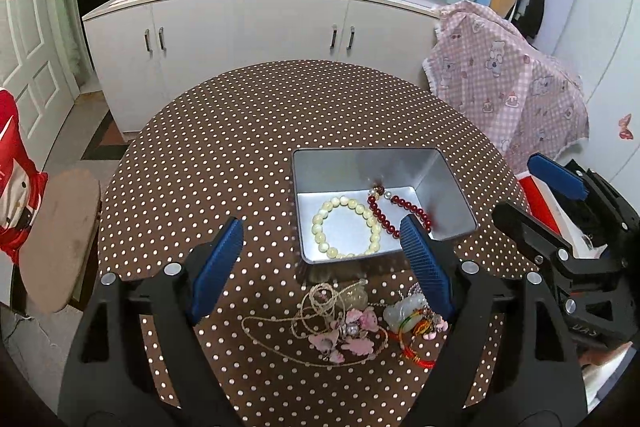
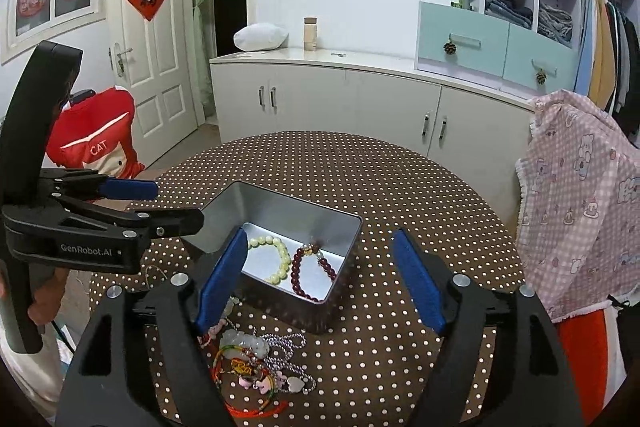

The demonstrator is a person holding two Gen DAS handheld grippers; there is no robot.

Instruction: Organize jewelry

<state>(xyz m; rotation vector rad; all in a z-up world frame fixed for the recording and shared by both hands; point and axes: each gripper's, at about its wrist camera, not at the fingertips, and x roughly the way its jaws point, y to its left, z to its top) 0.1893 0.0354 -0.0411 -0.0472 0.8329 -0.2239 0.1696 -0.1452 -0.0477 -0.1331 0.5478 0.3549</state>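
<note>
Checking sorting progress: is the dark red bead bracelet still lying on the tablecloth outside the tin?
No, the dark red bead bracelet lies inside the metal tin, beside the cream bead bracelet.

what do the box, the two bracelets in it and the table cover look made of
Box: thin metal, likely tin, matt silver; its walls give blurred reflections. Pale bracelet: glossy cream round beads, maybe jade, glass or resin. Red bracelet: polished dark red beads, stone or glass by the highlights. Table cover: brown dotted cloth or vinyl, slight sheen.
</note>
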